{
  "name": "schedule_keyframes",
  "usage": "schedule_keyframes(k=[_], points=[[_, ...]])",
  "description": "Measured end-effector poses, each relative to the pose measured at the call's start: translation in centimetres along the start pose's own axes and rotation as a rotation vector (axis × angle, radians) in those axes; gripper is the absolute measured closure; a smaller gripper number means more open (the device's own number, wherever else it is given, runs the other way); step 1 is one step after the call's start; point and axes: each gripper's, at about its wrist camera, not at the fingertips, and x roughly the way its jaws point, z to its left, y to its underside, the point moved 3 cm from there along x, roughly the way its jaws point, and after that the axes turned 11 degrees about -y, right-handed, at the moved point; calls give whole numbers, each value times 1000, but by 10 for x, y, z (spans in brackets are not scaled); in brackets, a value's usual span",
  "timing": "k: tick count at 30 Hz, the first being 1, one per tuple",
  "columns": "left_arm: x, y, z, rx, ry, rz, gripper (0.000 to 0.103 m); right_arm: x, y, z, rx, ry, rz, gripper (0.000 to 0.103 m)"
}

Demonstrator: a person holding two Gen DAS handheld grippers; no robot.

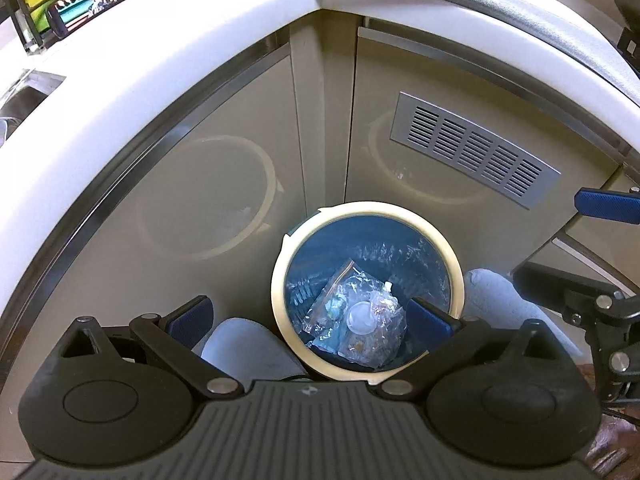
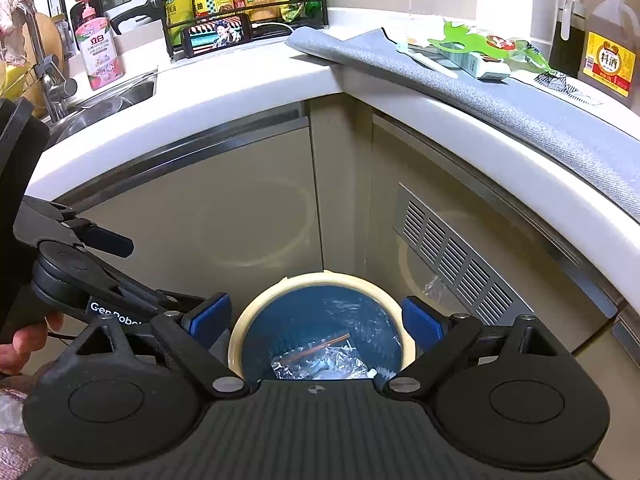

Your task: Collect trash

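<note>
**Both grippers over the corner bin, nothing in their fingers**

Trash sits at the bottom of the round blue-lined bin with a cream plastic rim (image 1: pixel 456 264), which stands on the floor in the inner corner of the beige kitchen cabinets (image 1: pixel 224 184). Inside it lies a heap of crumpled clear plastic wrappers (image 1: pixel 360 312), with a small white round lid (image 1: pixel 361 317) among them and a thin orange-edged strip along one side. The same wrappers (image 2: pixel 320 362) show in the right wrist view, low in the bin (image 2: pixel 256 312) and partly hidden by the gripper body.

The left gripper (image 1: pixel 310 314) hangs above the bin with its blue-padded fingers spread wide and nothing between them; one pad sits over the bin's opening, the other out to the side of it. The right gripper (image 2: pixel 316 318) is likewise spread wide and empty, its two blue pads flanking the bin's rim. The two tools are close together: each shows at the edge of the other's view.

Up on the white curved countertop (image 2: pixel 240 84) a grey fabric mat (image 2: pixel 520 108) carries a green-and-white torn food packet (image 2: pixel 480 46). A pink pump bottle of dish soap (image 2: pixel 98 50) stands beside the steel sink (image 2: pixel 116 98).
</note>
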Motion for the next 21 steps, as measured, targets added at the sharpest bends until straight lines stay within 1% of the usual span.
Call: schedule_keyframes(k=[21], points=[[3, 1, -1, 8, 3, 9, 0, 2, 0, 2, 0, -2, 6, 9]])
